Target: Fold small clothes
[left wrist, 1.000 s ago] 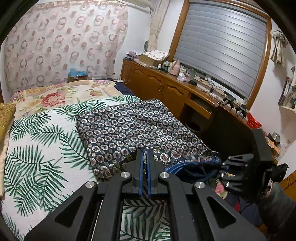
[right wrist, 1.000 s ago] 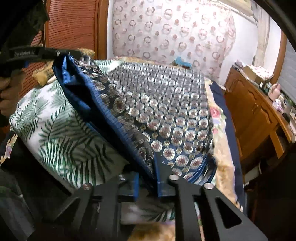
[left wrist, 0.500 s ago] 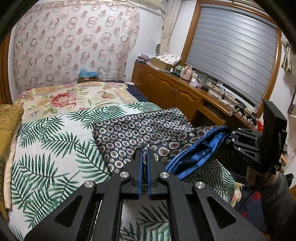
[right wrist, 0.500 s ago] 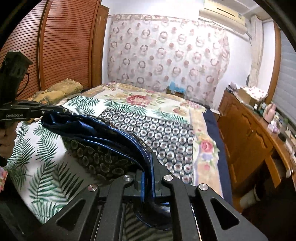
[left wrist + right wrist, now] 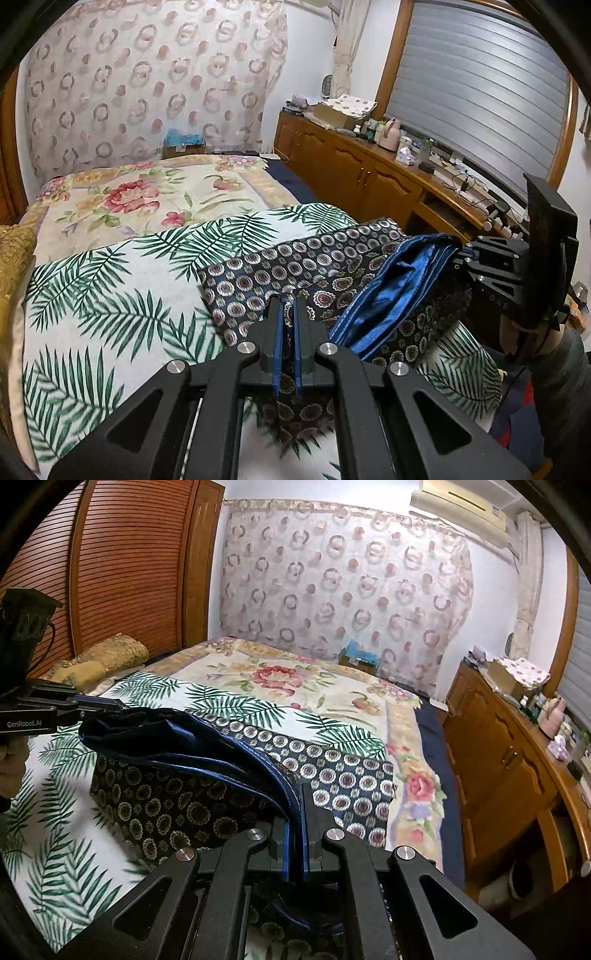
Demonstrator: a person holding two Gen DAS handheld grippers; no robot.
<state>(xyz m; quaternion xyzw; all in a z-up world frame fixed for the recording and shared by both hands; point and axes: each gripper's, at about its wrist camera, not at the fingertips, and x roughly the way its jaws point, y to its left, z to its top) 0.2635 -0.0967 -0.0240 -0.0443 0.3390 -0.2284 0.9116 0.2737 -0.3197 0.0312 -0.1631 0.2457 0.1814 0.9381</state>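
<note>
2 grippers hold the same garment [image 5: 295, 258] over the bed. The left gripper [image 5: 287, 306] has its fingers [image 5: 274, 332] closed on a fold of the dark patterned cloth, which runs down between the blue pads and hangs below them. The right gripper [image 5: 295, 805] is likewise clenched on the cloth, pinching the blue-lined edge between its fingers [image 5: 309, 812].

From the left wrist view, the right gripper [image 5: 460, 254] sits at the right, gripping the far end of the raised edge, so the shiny blue lining [image 5: 391, 284] stretches as a band between the 2 tools. From the right wrist view, the left gripper [image 5: 118, 706] shows at the left, marked GenRobot.AI, holding the other end of that band.

Much of the garment [image 5: 332, 768] lies flat on the palm-leaf sheet [image 5: 110, 295], its ring-and-flower print facing up, while the held edge is lifted above it and a doubled part hangs down in front toward the near side of the bed.

Beyond the sheet a floral blanket [image 5: 147, 192] covers the far part of the bed. A curtain [image 5: 343, 583] with ring print hangs behind, a wooden cabinet [image 5: 369, 177] runs along the right wall under a shuttered window [image 5: 480, 92], and a gold pillow [image 5: 107, 657] lies by the slatted wooden door [image 5: 122, 565].
</note>
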